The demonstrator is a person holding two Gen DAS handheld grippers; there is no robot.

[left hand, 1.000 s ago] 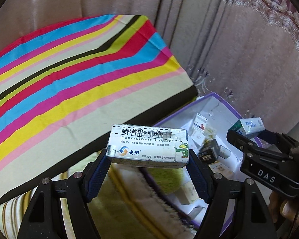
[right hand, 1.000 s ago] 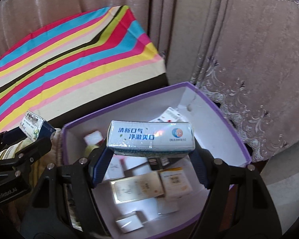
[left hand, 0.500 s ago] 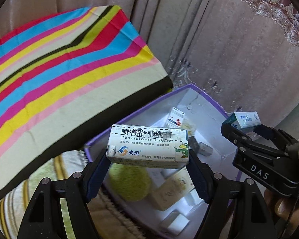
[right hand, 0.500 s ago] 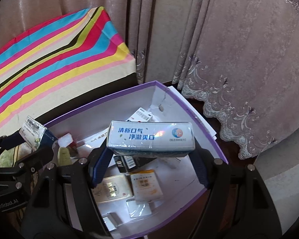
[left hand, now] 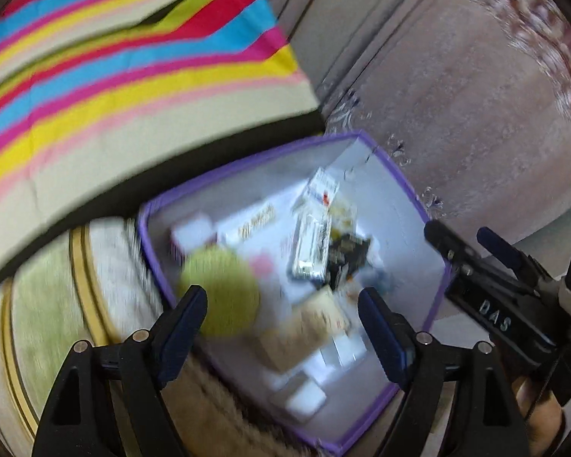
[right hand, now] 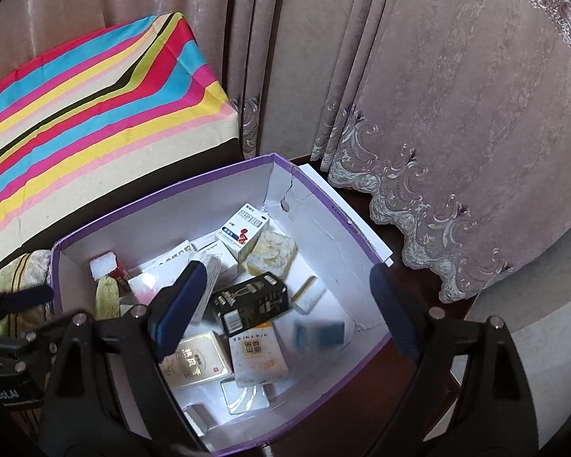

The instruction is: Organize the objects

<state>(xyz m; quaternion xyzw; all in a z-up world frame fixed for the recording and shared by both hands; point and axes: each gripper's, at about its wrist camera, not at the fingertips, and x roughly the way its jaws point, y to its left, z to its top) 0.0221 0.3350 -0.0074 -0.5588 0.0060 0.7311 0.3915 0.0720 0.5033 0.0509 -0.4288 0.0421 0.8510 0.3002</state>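
Note:
A purple-rimmed white box [right hand: 323,190] holds several medicine boxes; it also shows in the blurred left wrist view [left hand: 399,179]. My right gripper [right hand: 285,301] is open and empty above the box. A blurred blue-and-white box [right hand: 318,337] is falling or lying inside near the right wall. My left gripper [left hand: 283,327] is open and empty above the box's near-left part. A white box [left hand: 308,243] lies among the contents below it. A yellow-green round thing [left hand: 220,293] sits at the box's left end. The right gripper also shows in the left wrist view [left hand: 472,243].
A striped cloth [right hand: 95,106] covers a surface behind the box. Mauve curtains [right hand: 437,95] hang at the back and right. A striped green-and-cream cushion [left hand: 57,297] lies left of the box. Inside are a black box [right hand: 253,302] and a gold box [right hand: 196,360].
Both grippers have opened and let go of their medicine boxes, which dropped into the purple box. Both cameras have moved further over the box.

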